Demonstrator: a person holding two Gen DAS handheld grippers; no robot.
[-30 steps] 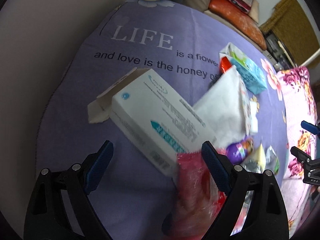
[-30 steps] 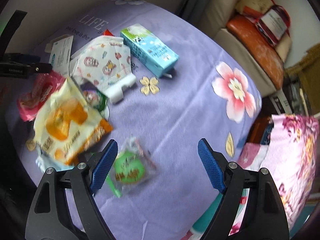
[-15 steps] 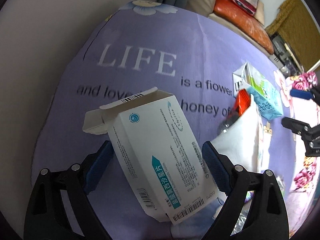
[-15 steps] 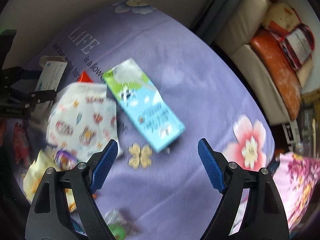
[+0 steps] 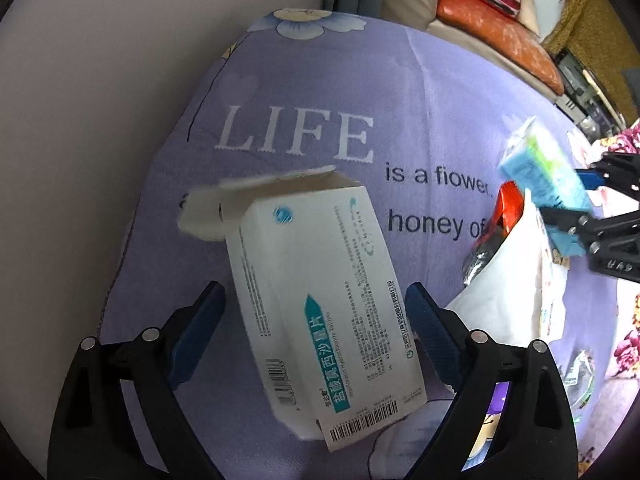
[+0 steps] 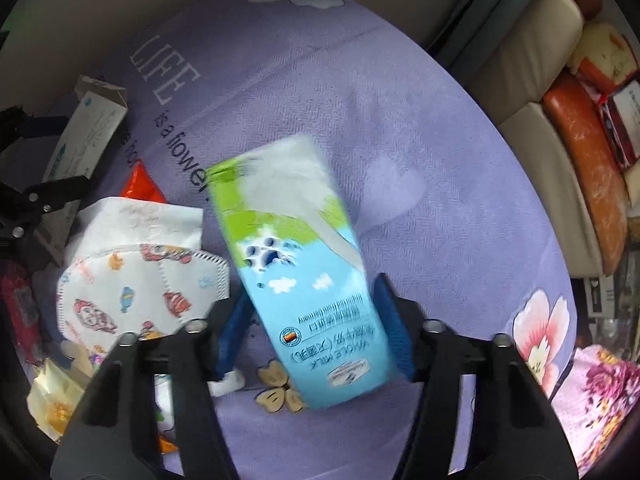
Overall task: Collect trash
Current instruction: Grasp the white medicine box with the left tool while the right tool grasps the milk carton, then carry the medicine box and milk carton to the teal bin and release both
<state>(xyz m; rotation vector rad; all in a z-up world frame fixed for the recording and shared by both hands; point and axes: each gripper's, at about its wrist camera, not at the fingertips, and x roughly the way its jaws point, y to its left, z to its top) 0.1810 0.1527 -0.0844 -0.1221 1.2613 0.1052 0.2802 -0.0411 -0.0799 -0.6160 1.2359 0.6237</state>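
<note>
We are straddling the white medicine box (image 5: pixel 320 300) with our left gripper (image 5: pixel 316 332), its jaws standing wide and clear of both sides; the box is lying on the purple cloth (image 5: pixel 360 80). Our right gripper (image 6: pixel 316 336) has just been closing on the milk carton (image 6: pixel 304 280), and its blue pads are now pressing the carton's sides beside the printed mask (image 6: pixel 140 280).

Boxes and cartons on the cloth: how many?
2. A white medicine box lies between the left gripper's open jaws; a blue-green milk carton sits between the right gripper's closing jaws. Others may hide under the wrappers.
</note>
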